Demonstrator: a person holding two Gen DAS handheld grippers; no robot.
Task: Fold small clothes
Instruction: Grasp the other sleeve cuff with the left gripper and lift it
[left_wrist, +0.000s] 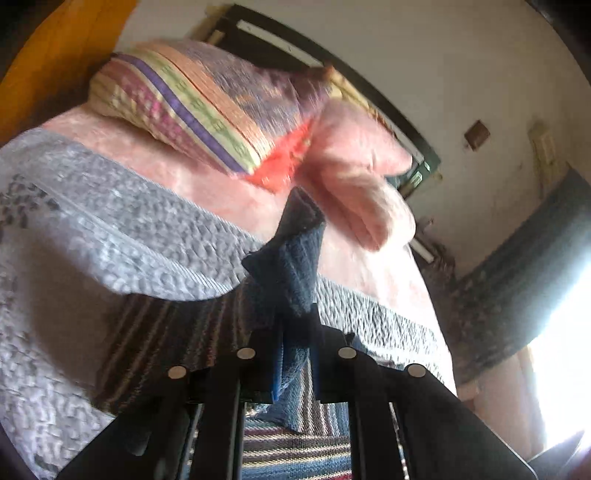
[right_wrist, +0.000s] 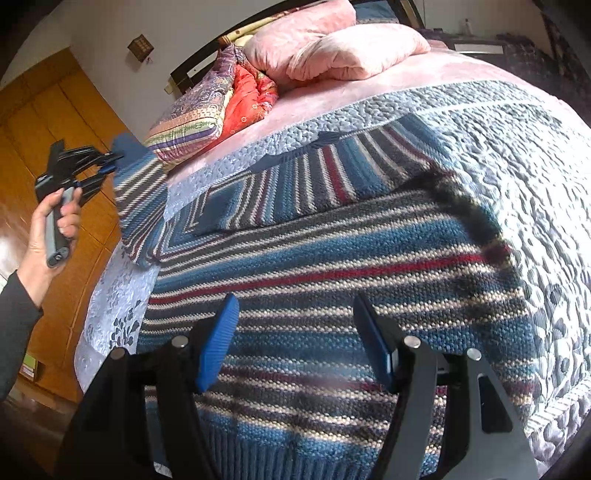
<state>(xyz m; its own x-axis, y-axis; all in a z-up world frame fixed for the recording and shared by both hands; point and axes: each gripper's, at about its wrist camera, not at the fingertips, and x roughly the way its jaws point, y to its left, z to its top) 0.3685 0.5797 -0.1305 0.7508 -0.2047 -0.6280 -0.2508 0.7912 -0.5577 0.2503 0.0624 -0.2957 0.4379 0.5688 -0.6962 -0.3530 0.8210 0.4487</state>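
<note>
A striped knit sweater (right_wrist: 314, 266) in blue, white, grey and red lies flat on the bed. One sleeve (right_wrist: 142, 206) is lifted off the bed's left side. Its dark blue cuff (left_wrist: 291, 266) is pinched in my left gripper (left_wrist: 295, 328), which is shut on it; the right wrist view shows that gripper (right_wrist: 110, 164) held in a hand (right_wrist: 48, 229) up in the air. The other sleeve (right_wrist: 295, 177) lies folded across the upper body. My right gripper (right_wrist: 295, 306) hovers open just above the sweater's lower body, blue pads (right_wrist: 218, 343) wide apart and nothing between them.
A grey-blue quilt (right_wrist: 498, 140) covers the bed under the sweater, with a pink sheet (right_wrist: 369, 81) beyond. Patterned pillows (right_wrist: 192, 118) and a folded pink blanket (right_wrist: 332, 48) sit by the dark headboard (left_wrist: 332, 70). A wooden wardrobe (right_wrist: 66, 110) stands left of the bed.
</note>
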